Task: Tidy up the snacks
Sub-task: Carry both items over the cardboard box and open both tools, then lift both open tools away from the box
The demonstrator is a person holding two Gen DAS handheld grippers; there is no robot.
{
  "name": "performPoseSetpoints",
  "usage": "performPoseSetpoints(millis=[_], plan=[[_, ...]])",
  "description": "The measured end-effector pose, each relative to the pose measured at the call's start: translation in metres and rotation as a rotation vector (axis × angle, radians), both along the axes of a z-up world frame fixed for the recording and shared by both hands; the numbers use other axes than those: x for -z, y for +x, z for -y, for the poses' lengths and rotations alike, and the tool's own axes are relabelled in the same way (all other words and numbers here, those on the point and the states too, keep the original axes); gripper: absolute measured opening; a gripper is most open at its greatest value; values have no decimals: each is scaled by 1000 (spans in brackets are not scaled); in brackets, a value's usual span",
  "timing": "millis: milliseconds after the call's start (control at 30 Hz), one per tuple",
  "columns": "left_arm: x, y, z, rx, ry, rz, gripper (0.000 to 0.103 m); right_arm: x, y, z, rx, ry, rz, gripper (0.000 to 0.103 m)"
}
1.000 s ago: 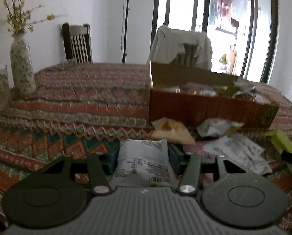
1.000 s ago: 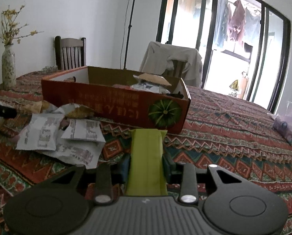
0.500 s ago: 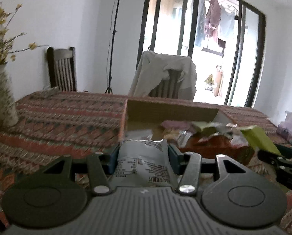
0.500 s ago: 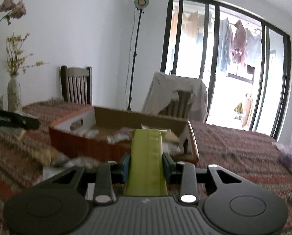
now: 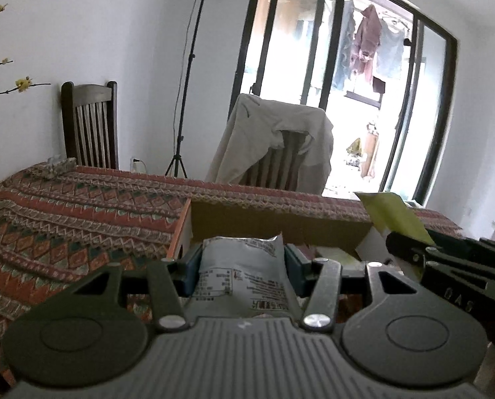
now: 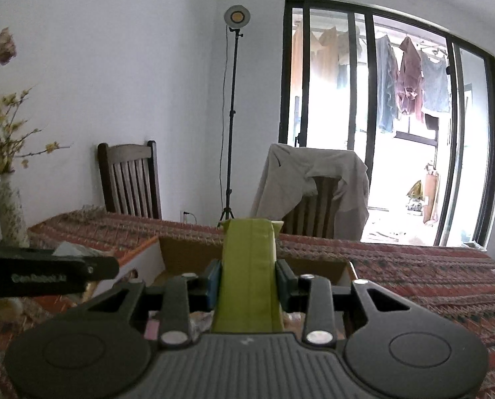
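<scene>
Grey-white snack packet [image 5: 244, 266] sits clenched in the left tool [image 5: 243, 264], held above the near left corner of the cardboard box [image 5: 274, 221]. The green snack pack [image 6: 249, 266] is gripped by the right tool [image 6: 248, 281] over the same box, on the patterned desk [image 6: 413, 269]

Your left gripper [image 5: 243, 264] has a grey ribbed body, two dark round discs at its sides, black link arms with silver screws and blue pads on the fingers [image 5: 191, 267]. Your right gripper [image 6: 249, 281] has the same build, and its black side carries pale, unreadable lettering in the left view.
</scene>
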State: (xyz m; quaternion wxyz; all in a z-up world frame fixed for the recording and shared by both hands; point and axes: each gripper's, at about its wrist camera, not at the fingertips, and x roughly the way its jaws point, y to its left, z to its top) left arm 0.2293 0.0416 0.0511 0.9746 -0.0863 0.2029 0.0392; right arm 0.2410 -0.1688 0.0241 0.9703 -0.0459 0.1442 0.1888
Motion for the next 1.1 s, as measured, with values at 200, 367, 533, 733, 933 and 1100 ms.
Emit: performPoseSetpoints(millis=[200,367,533,733,933,1100], plan=[[5,37,-5,-60,-21,-3,53,12,30,-8,29,30,-13,34],[23,51,-6,-71,1,-10,53,31,41,-8,11,21,-26,34],[32,52,-4,-50,45,-12,53,40,43,-12,8,-9,-44,34],[37,51,-3,-65,60,-5,66,44,44,-11,27,-12,-61,34],[32,38,-13,-96,0,75,103,42,36,1,42,37,-32,103],[29,36,-15,-107,-17,77,103,39,37,9,62,74,-36,103]])
